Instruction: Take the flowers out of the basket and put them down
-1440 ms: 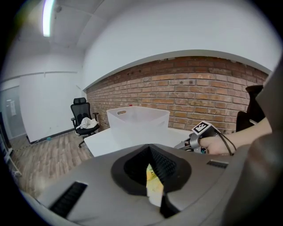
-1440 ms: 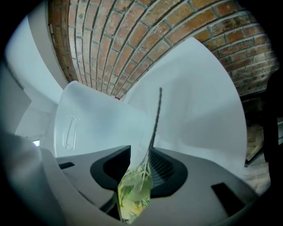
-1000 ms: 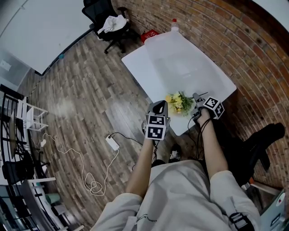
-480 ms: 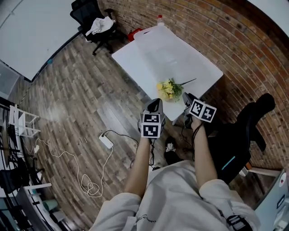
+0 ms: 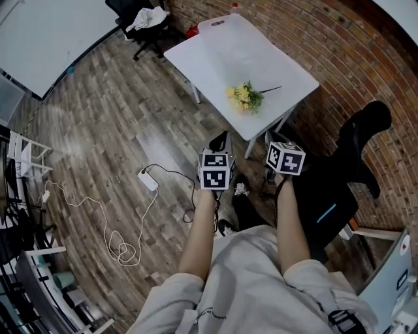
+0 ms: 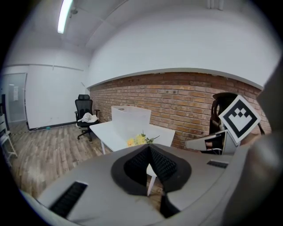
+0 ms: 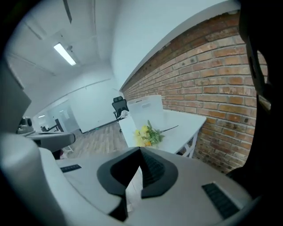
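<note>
flowers: small bunch, yellow blooms and green leaves, lying flat on the table near its front edge; nothing touches it.
basket: none that I can make out; a white upright thing stands at the table's far end, and I cannot tell what it is.
long axis: roughly across the table. The blooms point to the person's left; the thin bare stem trails to the right, toward the brick wall.
left gripper: jaws together at the tips with nothing between them; held over the floor, short of the table.
right gripper: jaws closing, almost met, nothing between them; also short of the table, beside the left one.
bearing: the flowers lie straight ahead of both grippers and well apart from them, with the table's front edge in between.
nearer hand: much the same for the blooms. The stem end is on the right gripper's side, so I judge the right better placed for any re-grasp by the stem.
task state (judgement): the flowers are out and set down, so the put-down looks complete.
surroundings: wood floor, black chair past the table.
</note>
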A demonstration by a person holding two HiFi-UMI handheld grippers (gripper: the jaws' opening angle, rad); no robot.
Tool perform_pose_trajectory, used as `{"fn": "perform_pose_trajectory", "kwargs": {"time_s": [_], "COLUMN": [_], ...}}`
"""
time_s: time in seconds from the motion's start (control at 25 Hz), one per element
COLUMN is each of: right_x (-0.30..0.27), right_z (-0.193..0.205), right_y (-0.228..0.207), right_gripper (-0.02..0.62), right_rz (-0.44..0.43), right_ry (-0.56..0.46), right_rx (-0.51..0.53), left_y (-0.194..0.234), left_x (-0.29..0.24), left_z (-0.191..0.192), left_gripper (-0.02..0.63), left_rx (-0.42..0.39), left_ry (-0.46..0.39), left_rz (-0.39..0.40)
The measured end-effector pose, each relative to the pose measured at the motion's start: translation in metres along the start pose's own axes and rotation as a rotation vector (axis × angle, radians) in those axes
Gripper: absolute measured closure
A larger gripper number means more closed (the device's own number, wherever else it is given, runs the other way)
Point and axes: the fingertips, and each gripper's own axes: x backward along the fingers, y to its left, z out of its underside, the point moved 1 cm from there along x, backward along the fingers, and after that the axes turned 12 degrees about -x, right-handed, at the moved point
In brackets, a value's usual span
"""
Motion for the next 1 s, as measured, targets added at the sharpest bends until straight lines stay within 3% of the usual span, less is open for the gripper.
{"fn": "perform_pose_trajectory", "kwargs": {"time_s": [0.64, 1.0], "right_x": [0.036, 0.003], "right_z": [0.029, 0.001], "right_y": [0.002, 0.014], "right_gripper": [0.581, 0.58], "right_rz": [0.055, 0.033], "right_ry": [0.029, 0.077], "right_rx": [0.048, 0.123], "left_y": [-0.012, 0.018], "left_x": [0.024, 0.007], "left_z": [0.012, -0.005], "left_gripper": [0.581, 0.581], "left_rx": [-0.024, -0.024], "left_ry": [-0.018, 0.019], "left_rz": [0.041, 0.042]}}
